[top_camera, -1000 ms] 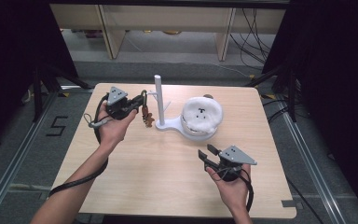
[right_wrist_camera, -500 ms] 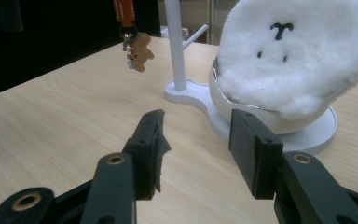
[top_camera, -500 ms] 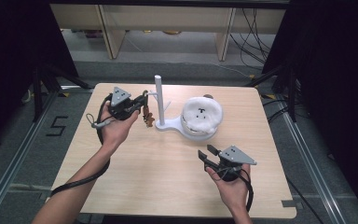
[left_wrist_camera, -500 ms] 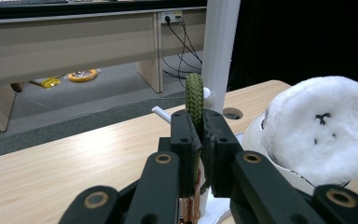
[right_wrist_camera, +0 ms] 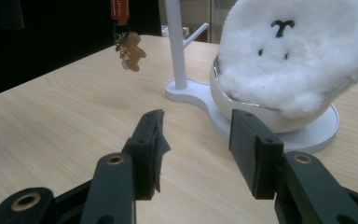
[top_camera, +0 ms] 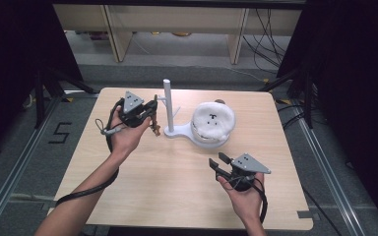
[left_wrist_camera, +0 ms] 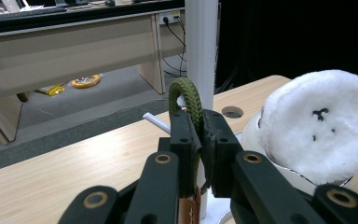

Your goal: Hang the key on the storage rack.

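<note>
My left gripper (top_camera: 152,110) is shut on the green cord loop (left_wrist_camera: 187,94) of a keychain. An orange strap and a brown charm (top_camera: 155,129) hang below it, above the table. The loop sits right beside the white stand's pole (left_wrist_camera: 201,46), close to a short peg (left_wrist_camera: 155,122). A white fluffy ball with a small black face (top_camera: 212,120) rests in the dish on the stand's base (right_wrist_camera: 318,131). My right gripper (top_camera: 218,164) hovers near the table's front right, open and empty, and points at the stand, with the charm (right_wrist_camera: 131,53) hanging beyond it.
The wooden table (top_camera: 167,196) has bare room in front of the stand and to its left. A round hole (left_wrist_camera: 232,111) is in the tabletop behind the stand. Shelving and cables lie on the floor beyond the far edge.
The left gripper with the keychain has shifted slightly toward the stand's pole. The right gripper has kept still.
</note>
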The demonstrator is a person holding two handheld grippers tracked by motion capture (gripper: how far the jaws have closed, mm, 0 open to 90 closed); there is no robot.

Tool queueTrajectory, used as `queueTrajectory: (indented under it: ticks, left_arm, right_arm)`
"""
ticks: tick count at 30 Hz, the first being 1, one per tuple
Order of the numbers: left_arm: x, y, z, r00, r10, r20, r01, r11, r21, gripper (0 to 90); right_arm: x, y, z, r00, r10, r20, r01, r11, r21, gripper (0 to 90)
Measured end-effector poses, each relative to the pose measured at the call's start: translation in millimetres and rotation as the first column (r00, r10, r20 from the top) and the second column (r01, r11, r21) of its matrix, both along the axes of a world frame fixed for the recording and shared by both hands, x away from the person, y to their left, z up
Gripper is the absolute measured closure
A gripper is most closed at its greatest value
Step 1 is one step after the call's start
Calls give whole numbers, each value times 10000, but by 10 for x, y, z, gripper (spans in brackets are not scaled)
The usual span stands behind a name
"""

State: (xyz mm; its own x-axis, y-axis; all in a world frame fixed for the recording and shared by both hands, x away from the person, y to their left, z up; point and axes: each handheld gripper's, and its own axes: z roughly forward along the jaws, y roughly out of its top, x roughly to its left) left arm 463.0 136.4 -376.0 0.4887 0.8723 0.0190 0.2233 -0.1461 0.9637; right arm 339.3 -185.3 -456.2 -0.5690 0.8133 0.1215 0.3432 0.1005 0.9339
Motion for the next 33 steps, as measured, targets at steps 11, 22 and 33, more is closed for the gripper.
queueTrajectory:
  ticks: [11,22,33]
  left_arm:
    - [26,-36,-29,10000,-71,-67,71,10000,28,829]
    - [57,-88,-69,9997,-204,-119,206,9997,134,828]
    - [25,-67,-78,9993,-365,-100,366,9992,144,805]
  right_arm:
    - [-2,-5,-5,10000,-67,-2,67,9999,-86,553]
    - [-10,-21,-13,9999,-107,-78,106,9998,-177,551]
    - [-12,-16,-18,9999,-107,-80,107,9999,44,550]
